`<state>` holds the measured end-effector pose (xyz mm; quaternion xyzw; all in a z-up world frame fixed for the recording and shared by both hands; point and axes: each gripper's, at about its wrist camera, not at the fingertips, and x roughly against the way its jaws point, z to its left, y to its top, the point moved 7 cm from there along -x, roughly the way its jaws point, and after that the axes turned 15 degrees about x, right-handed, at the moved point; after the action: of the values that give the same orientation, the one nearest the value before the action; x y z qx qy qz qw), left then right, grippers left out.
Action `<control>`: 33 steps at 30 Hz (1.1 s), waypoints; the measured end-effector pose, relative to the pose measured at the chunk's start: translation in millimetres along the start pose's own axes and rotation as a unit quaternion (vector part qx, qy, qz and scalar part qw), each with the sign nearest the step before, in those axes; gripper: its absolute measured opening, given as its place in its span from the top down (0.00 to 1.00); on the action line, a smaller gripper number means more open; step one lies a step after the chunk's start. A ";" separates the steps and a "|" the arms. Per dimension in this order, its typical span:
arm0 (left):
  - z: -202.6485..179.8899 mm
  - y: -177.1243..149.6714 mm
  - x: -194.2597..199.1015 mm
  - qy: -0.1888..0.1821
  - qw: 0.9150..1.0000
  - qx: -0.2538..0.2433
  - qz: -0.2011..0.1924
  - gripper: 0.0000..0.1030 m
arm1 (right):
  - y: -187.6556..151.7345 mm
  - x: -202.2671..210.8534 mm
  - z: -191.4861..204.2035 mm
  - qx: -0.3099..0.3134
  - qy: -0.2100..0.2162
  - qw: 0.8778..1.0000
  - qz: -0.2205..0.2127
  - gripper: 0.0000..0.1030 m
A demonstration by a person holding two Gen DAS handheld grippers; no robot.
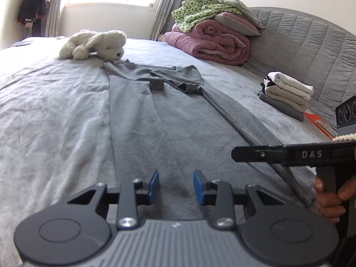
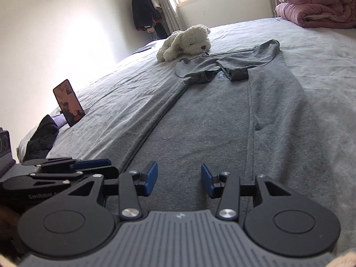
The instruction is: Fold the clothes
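Observation:
A grey shirt (image 1: pixel 169 120) lies flat on the bed, both sides folded inward and its sleeves crossed near the collar; it also shows in the right wrist view (image 2: pixel 211 120). My left gripper (image 1: pixel 175 187) is open and empty, just above the shirt's near hem. My right gripper (image 2: pixel 179 179) is open and empty over the same hem, to the right of the left one. The right gripper shows side-on in the left wrist view (image 1: pixel 235 153). The left gripper shows at the left edge of the right wrist view (image 2: pixel 93 164).
A white plush dog (image 1: pixel 95 44) lies beyond the collar. A pile of pink and green quilts (image 1: pixel 211 35) sits by the grey headboard (image 1: pixel 311 51). A stack of folded clothes (image 1: pixel 287 93) is at right. A phone (image 2: pixel 69 102) stands propped at left, beside dark cloth (image 2: pixel 42 140).

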<state>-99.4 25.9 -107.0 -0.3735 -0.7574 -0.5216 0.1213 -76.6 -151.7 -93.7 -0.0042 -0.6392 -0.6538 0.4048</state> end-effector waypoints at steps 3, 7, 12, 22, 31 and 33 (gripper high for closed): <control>-4.1 -5.3 4.0 -0.014 1.000 -0.013 0.005 0.68 | 5.7 -6.6 2.0 -0.018 0.015 1.000 -0.003 0.55; -10.9 -14.7 11.5 -0.055 0.998 -0.020 0.028 0.68 | 12.1 -4.8 4.6 -0.010 0.015 1.000 -0.018 0.55; -16.7 -23.8 20.7 -0.080 0.996 -0.029 0.037 0.66 | 10.3 7.5 -1.5 -0.012 0.008 1.000 -0.027 0.55; -0.9 -17.0 40.4 -0.129 0.986 0.071 0.072 0.56 | -1.8 52.2 -32.6 -0.050 -0.011 0.997 -0.049 0.55; 36.2 3.7 44.3 -0.143 0.956 0.226 0.124 0.42 | -28.6 102.8 -96.9 -0.220 0.016 0.974 -0.052 0.53; 39.2 7.6 49.4 -0.148 0.950 0.239 0.134 0.37 | -34.3 109.4 -105.2 -0.247 0.015 0.968 -0.031 0.52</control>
<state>-120.2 83.4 -90.2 -0.5052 -0.8121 -0.2429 0.1621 -114.6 -302.3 -84.3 -0.0740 -0.4518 -0.8036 0.3801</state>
